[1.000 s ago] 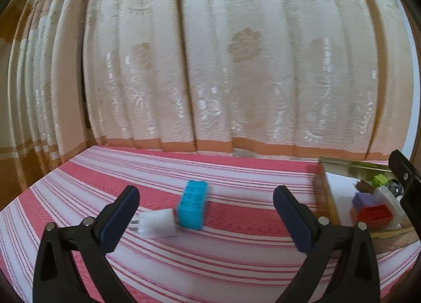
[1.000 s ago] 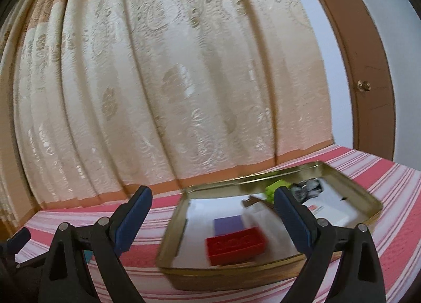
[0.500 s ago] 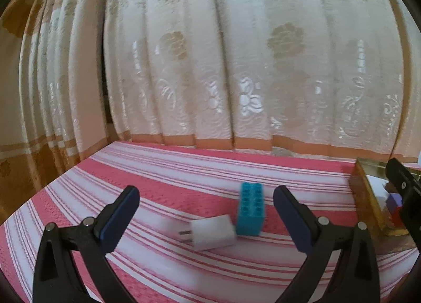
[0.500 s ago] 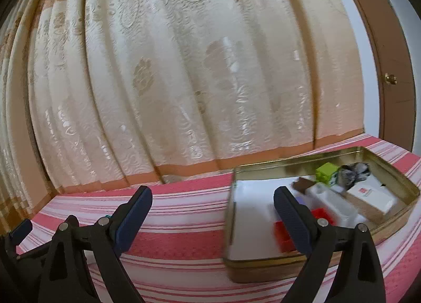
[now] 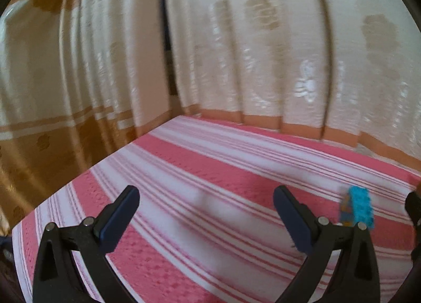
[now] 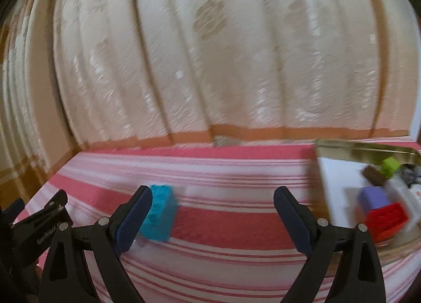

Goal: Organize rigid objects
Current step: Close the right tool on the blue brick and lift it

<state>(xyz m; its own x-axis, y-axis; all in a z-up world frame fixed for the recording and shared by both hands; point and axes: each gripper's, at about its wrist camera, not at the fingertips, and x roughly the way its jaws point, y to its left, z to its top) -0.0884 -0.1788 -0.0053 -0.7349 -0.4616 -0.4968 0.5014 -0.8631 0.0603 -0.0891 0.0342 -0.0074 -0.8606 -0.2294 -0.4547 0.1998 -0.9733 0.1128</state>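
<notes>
Both grippers, left (image 5: 206, 207) & right (image 6: 213, 205), are being held wide open w/ nothing gripped. Blue brick (image 6: 160, 213) is being left on the striped cloth (image 6: 223, 224), far left of the tin tray (image 6: 342, 146).

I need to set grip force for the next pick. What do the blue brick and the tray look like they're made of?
The blue brick looks like hard moulded plastic, matte: uniform turquoise colour, studded top, square edges. The tray looks like thin metal with a shiny gold finish: its rim reflects light. Blur leaves both somewhat open.
</notes>
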